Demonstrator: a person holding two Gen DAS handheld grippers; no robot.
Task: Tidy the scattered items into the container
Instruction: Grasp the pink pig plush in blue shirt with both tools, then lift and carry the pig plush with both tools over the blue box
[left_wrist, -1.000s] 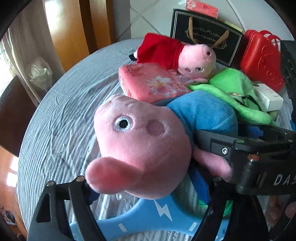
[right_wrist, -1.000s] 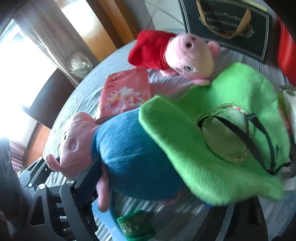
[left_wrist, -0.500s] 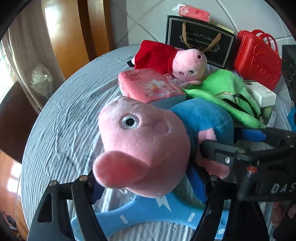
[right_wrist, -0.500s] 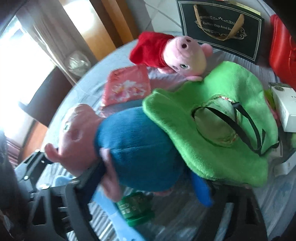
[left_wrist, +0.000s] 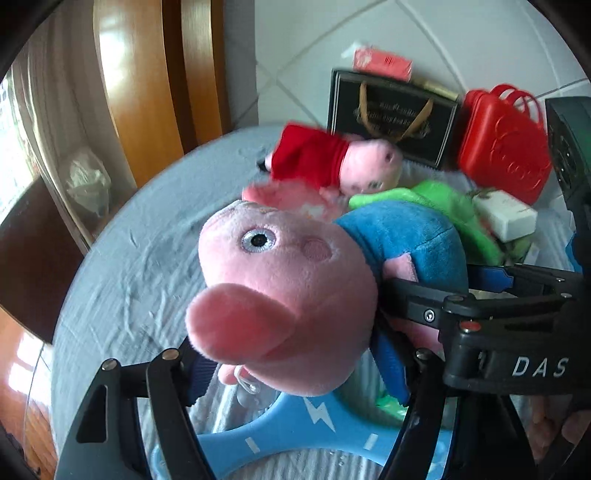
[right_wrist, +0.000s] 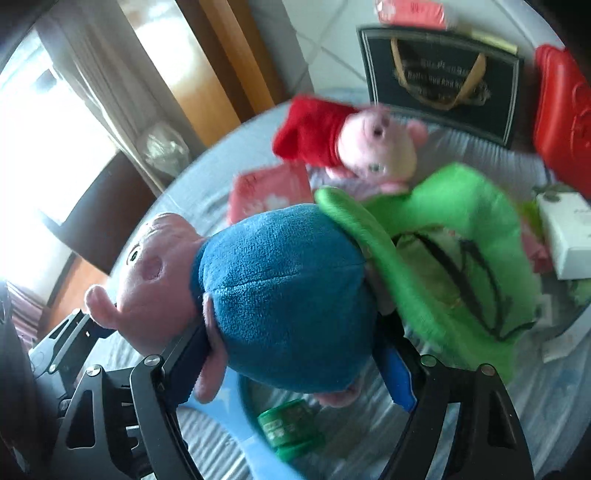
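A pink pig plush in a blue shirt (left_wrist: 288, 291) (right_wrist: 288, 295) hangs lifted above the grey-clothed table (left_wrist: 140, 236). My left gripper (left_wrist: 295, 365) is shut on its head. My right gripper (right_wrist: 295, 354) is shut on its blue body, and its finger (left_wrist: 417, 306) crosses the left wrist view. A second pig plush in red (left_wrist: 332, 162) (right_wrist: 347, 140), a pink tissue pack (left_wrist: 291, 195) (right_wrist: 269, 192) and a green plush hat (left_wrist: 454, 210) (right_wrist: 454, 236) lie behind. A red basket (left_wrist: 506, 151) (right_wrist: 565, 114) stands at the back right.
A blue curved toy (left_wrist: 295, 439) and a small green tin (right_wrist: 288, 428) lie below the lifted plush. A black gift bag (left_wrist: 391, 114) stands at the back, with a white box (left_wrist: 506, 218) on the right. A wooden chair (left_wrist: 147, 85) is beyond the table's left edge.
Both grippers have raised the blue-shirted pig plush off the table, and it now hangs higher above the blue toy and green tin. The other items have stayed put.
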